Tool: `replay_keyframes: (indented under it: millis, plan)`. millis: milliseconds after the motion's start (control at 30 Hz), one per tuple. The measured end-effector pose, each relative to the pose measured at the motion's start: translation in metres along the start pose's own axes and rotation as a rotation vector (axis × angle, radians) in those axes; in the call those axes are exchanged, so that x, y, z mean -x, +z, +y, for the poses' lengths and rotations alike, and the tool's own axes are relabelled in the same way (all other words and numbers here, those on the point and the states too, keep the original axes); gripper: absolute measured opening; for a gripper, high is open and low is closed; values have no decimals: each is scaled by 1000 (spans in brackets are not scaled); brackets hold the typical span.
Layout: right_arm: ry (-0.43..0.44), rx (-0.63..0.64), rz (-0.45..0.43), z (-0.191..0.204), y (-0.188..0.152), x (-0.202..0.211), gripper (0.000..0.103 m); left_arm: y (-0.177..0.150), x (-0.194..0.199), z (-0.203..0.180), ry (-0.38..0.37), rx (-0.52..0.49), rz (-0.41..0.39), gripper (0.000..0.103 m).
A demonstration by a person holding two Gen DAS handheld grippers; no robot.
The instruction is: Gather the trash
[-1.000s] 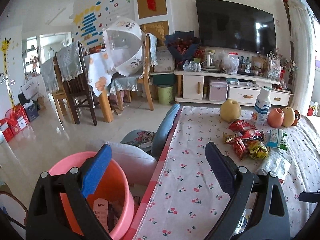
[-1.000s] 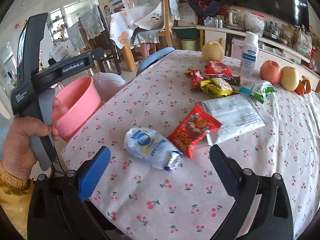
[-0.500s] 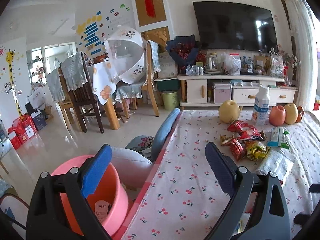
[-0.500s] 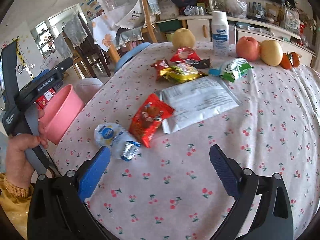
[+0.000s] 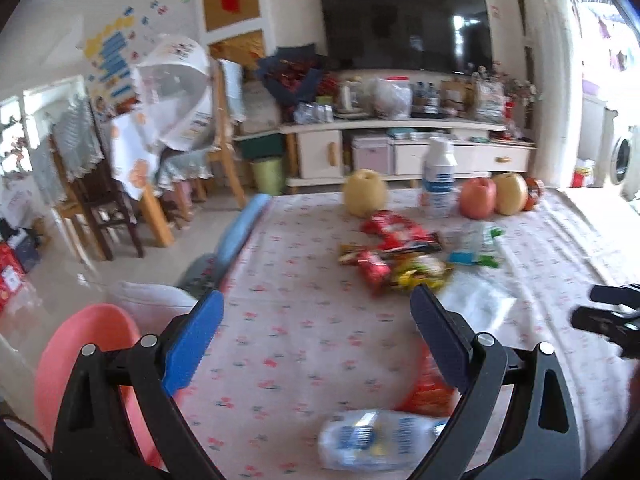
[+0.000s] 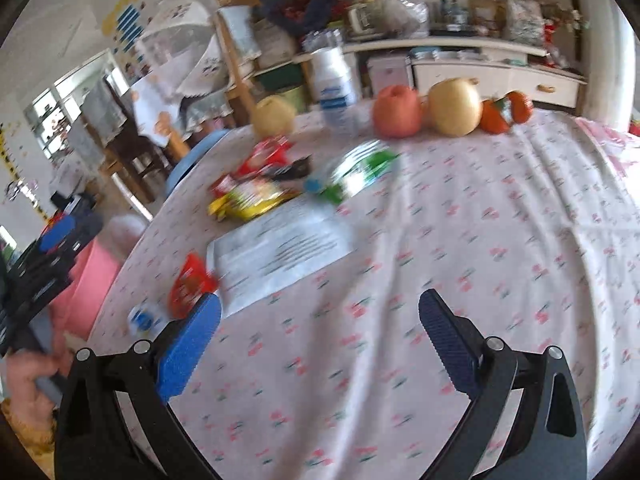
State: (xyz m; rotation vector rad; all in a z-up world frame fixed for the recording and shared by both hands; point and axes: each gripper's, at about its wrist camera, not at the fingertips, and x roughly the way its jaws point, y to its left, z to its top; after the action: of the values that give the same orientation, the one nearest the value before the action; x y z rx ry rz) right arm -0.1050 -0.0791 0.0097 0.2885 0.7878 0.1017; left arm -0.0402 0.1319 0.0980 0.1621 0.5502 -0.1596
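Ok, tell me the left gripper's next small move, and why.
Probably lower the left gripper, open and empty, onto the white-and-blue wrapper just below its fingers. That is the nearest trash to it, close to the pink bin at the table edge. The right gripper, also open, hangs over bare cloth.

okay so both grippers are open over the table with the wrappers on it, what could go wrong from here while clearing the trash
1. The blue-and-white wrapper lies close to the table edge; a clumsy pinch by the left gripper could push it onto the floor.
2. The pink bin sits below the table edge, so a dropped wrapper may miss it.
3. The red snack packet touches the white printed bag; the right gripper might drag both.
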Motion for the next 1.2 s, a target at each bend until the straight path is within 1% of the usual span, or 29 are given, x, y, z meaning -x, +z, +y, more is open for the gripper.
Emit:
replay_keyframes:
  millis: [67,200,267,433,633,700,800,900,1033,1133,1200]
  plan:
    - [-23,-18,-18,-14,9,-1,98,7,-3,-9,-47,15,31,95]
    - [-29,-86,-22,-40,23,-10,98,25,-13,-29,-95,35,101,95]
    - [-25,-120,-17,-51,27,-16,98,37,-16,-41,-108,20,117,95]
    - [-12,-171,4,-68,31,-30,98,69,-16,-65,-128,-43,143,95]
    - [-14,-153,-8,-73,43,-38,98,107,-11,-90,-117,-151,145,95]
    - [-16,-153,-6,-76,46,-42,98,116,-12,-97,-132,-159,145,95]
    - [-24,-157,3,-83,51,-50,98,124,-22,-108,-162,-143,155,95]
    - [-27,-163,12,-91,54,-57,98,123,-47,-117,-174,-129,185,95]
    - [-33,-180,19,-102,56,-60,98,113,-96,-122,-169,-102,265,95]
    - [-22,-210,24,-109,55,-59,98,106,-137,-121,-151,-68,316,95]
    - [-14,-220,25,-111,56,-58,98,104,-166,-118,-148,-20,348,95]
